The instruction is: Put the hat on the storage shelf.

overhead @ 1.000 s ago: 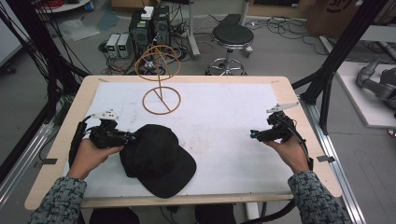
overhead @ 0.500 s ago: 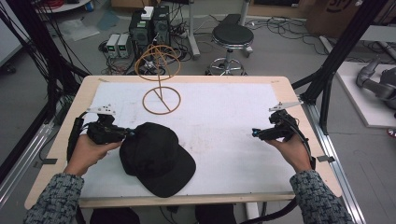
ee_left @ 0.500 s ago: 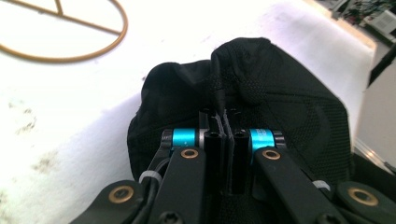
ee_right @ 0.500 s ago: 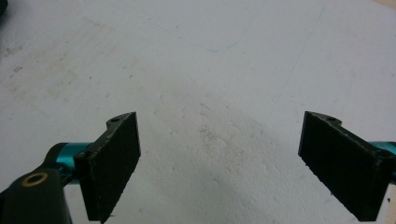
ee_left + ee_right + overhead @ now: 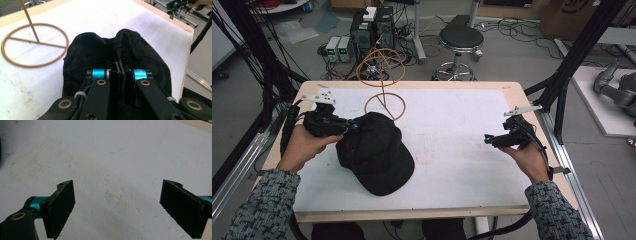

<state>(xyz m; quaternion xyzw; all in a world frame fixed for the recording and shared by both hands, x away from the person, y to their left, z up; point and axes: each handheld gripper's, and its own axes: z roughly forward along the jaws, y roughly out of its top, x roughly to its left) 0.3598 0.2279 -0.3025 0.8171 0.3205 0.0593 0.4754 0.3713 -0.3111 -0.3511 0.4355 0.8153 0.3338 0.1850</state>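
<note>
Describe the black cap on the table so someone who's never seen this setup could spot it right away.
Start at the white-topped table and look to its left half. In front of the brass wire stand lies the black cap, pinched at its edge by the left gripper. It is the only dark, soft thing there.

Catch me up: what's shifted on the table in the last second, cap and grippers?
The left hand-held gripper, shut on the cap, drew it a little away from the person, toward the stand. The right hand-held gripper stayed open over the white mat, barely moving. The stand has not moved.
</note>
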